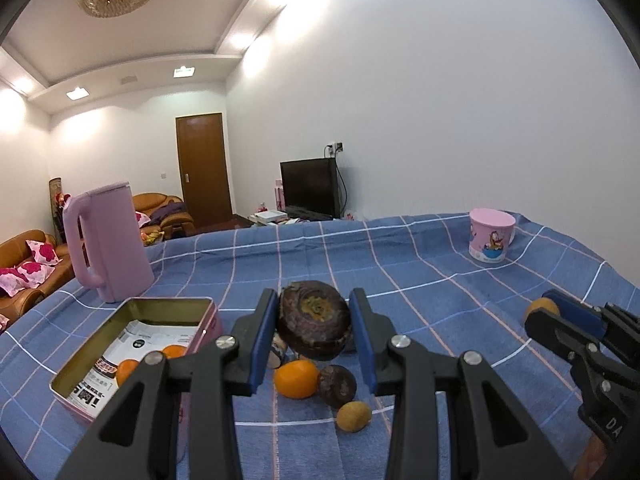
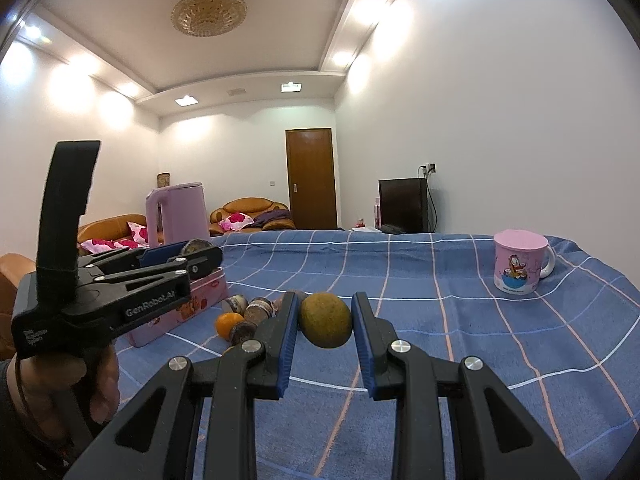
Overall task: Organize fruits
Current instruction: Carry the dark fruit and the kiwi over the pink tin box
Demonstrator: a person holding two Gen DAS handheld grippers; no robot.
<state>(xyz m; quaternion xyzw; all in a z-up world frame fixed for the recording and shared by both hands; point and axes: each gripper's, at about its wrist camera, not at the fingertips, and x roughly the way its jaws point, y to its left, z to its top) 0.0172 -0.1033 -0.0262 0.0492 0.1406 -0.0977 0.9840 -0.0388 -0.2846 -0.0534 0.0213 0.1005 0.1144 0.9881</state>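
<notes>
Left gripper (image 1: 314,322) clamped on a dark purple-brown fruit (image 1: 314,320), held clear above the blue checked cloth (image 1: 420,280); right gripper (image 2: 325,320) closed on a yellow-green fruit (image 2: 326,320), also lifted; pink tin (image 1: 100,364) sits left of the left gripper, lid off, two oranges (image 1: 128,372) inside; loose orange (image 1: 297,379), dark fruit (image 1: 337,386) and small tan fruit (image 1: 353,417) lie on the cloth just beside the tin; pink mug (image 2: 519,262) well apart at right.

Right tongs (image 2: 325,322) clamp a yellow-green fruit (image 2: 326,319) above the checked cloth (image 2: 440,320)
</notes>
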